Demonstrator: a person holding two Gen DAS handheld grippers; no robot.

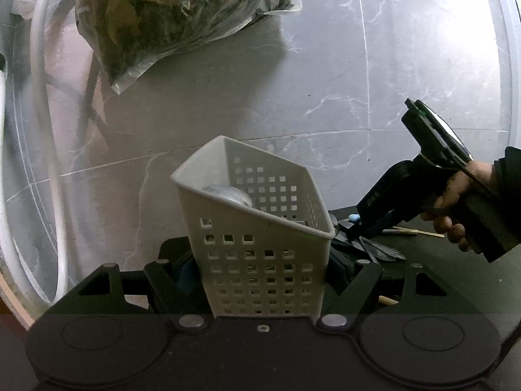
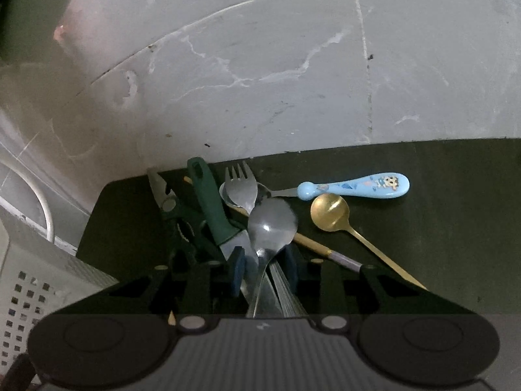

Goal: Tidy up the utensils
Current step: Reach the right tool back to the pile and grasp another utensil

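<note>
a grey marble-veined tiled wall (image 1: 325, 75) stands behind a dark bench (image 2: 439, 228), with a white hose (image 1: 39, 97) hanging at the far left and a clear plastic bag of dark leaves (image 1: 176, 16) up against the tiles.

the left gripper (image 1: 263, 270) holds a white perforated basket (image 1: 257, 228); its jaws are pressed against the basket's two sides, and the basket sits between them, tilted, its open mouth turned up and away. a rounded silver utensil end (image 1: 228, 195) shows just inside the rim, beyond the jaws.

to the right of those jaws a hand (image 1: 456, 208) in a dark sleeve carries the right gripper (image 2: 265, 268), which points down into the heap of utensils. its jaws are drawn close, and the handle of a silver spoon (image 2: 272, 223) runs between the blue pads (image 2: 236, 270) along with the blade of a green-handled knife (image 2: 211, 202); whether the pads actually pinch the spoon cannot be told. the spoon's bowl lies just ahead of the jaws.

further ahead lies a silver fork (image 2: 241, 185), tines pointing away. left of the jaws sit dark green scissors (image 2: 169, 205). ahead and to the right lie a gold spoon (image 2: 330, 213) and, beyond it, a blue child's spoon (image 2: 358, 185) with a cartoon handle. a chopstick (image 2: 312, 244) crosses under the silver spoon towards the right jaw. the basket's corner shows at the far left of the right gripper.
</note>
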